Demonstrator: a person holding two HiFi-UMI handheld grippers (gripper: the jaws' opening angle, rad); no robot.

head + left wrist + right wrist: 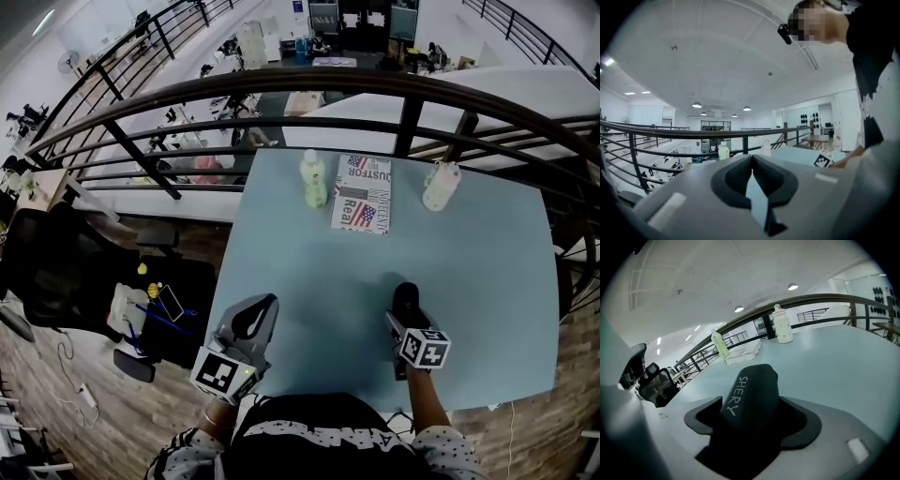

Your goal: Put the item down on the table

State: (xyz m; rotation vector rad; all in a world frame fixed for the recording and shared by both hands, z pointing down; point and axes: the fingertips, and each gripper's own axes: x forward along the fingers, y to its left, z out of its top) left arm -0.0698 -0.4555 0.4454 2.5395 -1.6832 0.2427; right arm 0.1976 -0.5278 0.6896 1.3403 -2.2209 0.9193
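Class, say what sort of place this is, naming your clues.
Probably an open-plan office mezzanine: the table stands by a dark railing overlooking a lower floor of desks, with an office chair alongside.

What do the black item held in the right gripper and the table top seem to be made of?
Black item: matte, probably soft leatherette or rubbery plastic; it shows no glare, rounded edges and white printed letters. Table top: smooth pale blue surface, perhaps laminate or painted board; even colour, no grain, only a soft sheen.
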